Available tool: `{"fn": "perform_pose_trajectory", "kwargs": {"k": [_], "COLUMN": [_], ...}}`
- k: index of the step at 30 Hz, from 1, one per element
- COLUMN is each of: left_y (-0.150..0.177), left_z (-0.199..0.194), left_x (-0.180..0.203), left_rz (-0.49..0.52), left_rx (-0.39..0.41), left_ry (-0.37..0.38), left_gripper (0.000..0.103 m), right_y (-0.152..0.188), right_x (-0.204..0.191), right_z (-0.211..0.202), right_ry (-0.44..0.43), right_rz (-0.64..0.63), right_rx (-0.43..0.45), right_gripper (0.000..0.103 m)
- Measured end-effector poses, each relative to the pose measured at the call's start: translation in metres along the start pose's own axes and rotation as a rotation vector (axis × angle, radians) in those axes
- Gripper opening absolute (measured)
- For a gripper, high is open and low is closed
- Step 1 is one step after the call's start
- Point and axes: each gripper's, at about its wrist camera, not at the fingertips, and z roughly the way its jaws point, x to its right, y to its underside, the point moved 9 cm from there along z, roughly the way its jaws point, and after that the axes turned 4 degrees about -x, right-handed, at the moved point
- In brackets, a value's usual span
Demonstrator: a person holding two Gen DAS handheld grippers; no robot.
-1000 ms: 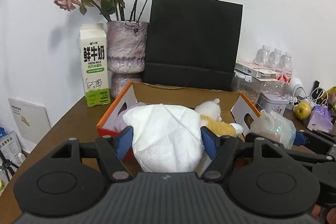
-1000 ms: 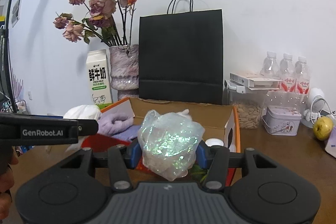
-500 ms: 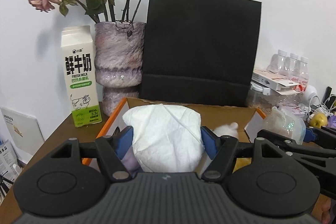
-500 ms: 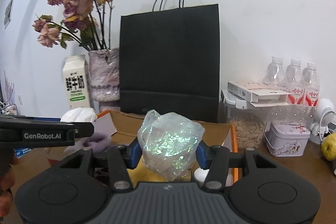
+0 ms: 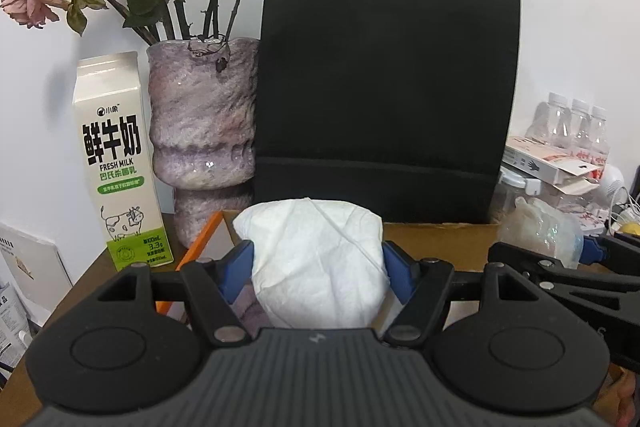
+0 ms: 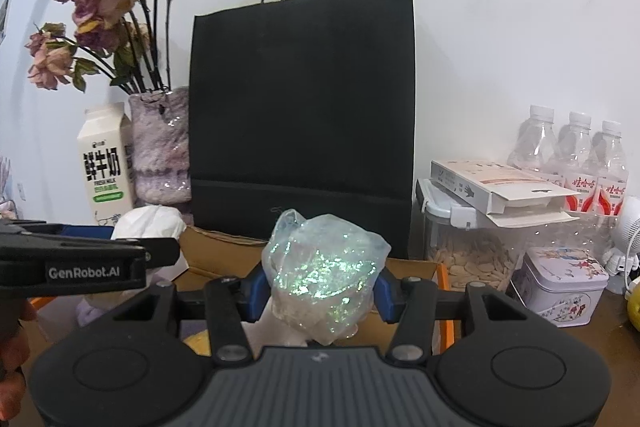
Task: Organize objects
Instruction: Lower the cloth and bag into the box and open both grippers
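Both grippers have carried forward over the box [image 6: 404, 269] toward the black bag [image 6: 304, 107]: left gripper [image 5: 318, 263] clamps the white wad [image 5: 320, 259], right gripper [image 6: 320, 283] the iridescent bundle [image 6: 324, 267]; bagging looks next.

Left claw [image 5: 318, 263]: pads clamped on a white wad, pointing slightly downward. Right claw [image 6: 318, 285]: pads pinching a crinkled iridescent bundle, level alongside.

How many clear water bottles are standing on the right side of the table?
3 bottles, in a row against the wall behind the open white box: left, middle, right. More could be hidden behind them.
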Motion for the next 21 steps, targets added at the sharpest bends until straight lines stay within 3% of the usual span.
{"fn": "perform_pose_trajectory", "kwargs": {"k": [4,7,9,10,12,21], "left_y": [-0.001,-0.002,-0.002,-0.003,-0.003,0.001], "left_z": [0.006,0.007,0.006,0.006,0.004,0.006], "left_x": [-0.005,-0.010,-0.013,-0.014,-0.016,-0.024], "left_rz": [-0.010,-0.020,-0.022,-0.022,-0.018,-0.039], "left_rx": [-0.001,-0.001,0.003,0.007,0.024,0.011], "left_ry": [-0.010,-0.023,-0.025,-0.031,-0.054,-0.066], "left_gripper": [0.072,0.080,0.088,0.098,0.103,0.103], "right_y": [0.000,0.002,0.004,0.005,0.005,0.010], "right_x": [0.003,0.003,0.002,0.002,0.001,0.004], "right_z": [0.006,0.009,0.010,0.009,0.009,0.011], "right_ry": [0.000,-0.001,-0.006,-0.005,0.005,0.022], "right_rz": [0.003,0.002,-0.001,-0.002,-0.006,0.011], "right_rx": [-0.007,-0.018,-0.028,-0.028,-0.026,-0.052], "right_gripper": [0.052,0.056,0.082,0.088,0.102,0.103]}}
